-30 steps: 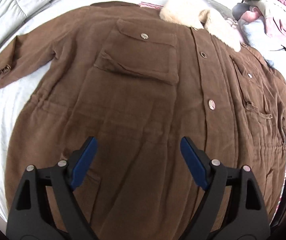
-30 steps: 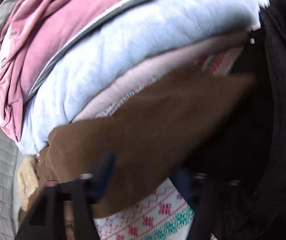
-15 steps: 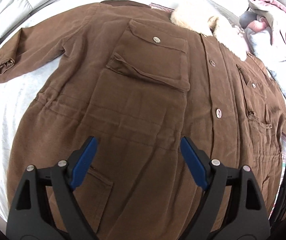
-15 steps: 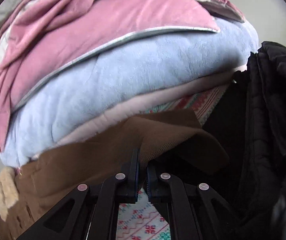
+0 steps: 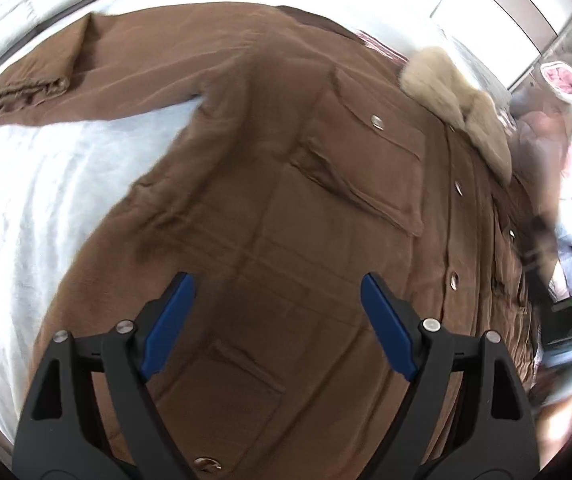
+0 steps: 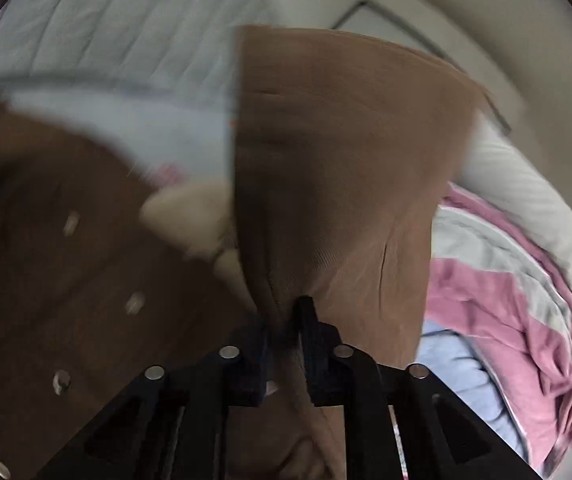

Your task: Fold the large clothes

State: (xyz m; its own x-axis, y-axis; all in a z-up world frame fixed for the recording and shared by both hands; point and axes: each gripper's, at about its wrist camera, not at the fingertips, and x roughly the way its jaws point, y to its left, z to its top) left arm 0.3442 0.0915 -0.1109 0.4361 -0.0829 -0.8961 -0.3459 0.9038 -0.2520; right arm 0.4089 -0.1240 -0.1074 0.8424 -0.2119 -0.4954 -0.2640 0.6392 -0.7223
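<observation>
Two handheld grippers work a brown button-front coat (image 5: 270, 208) with a cream fur collar (image 5: 457, 108), spread front-up on a white quilted bed (image 5: 34, 208). Left gripper (image 5: 278, 312) hovers over the coat's lower front, blue-padded jaws wide apart, while right gripper (image 6: 284, 320) pinches a lifted brown sleeve (image 6: 345, 168) beside pink and blue folded blankets (image 6: 497, 320).

Pale quilted bedding (image 5: 42, 216) beneath a plain whitish wall (image 6: 497, 20).
</observation>
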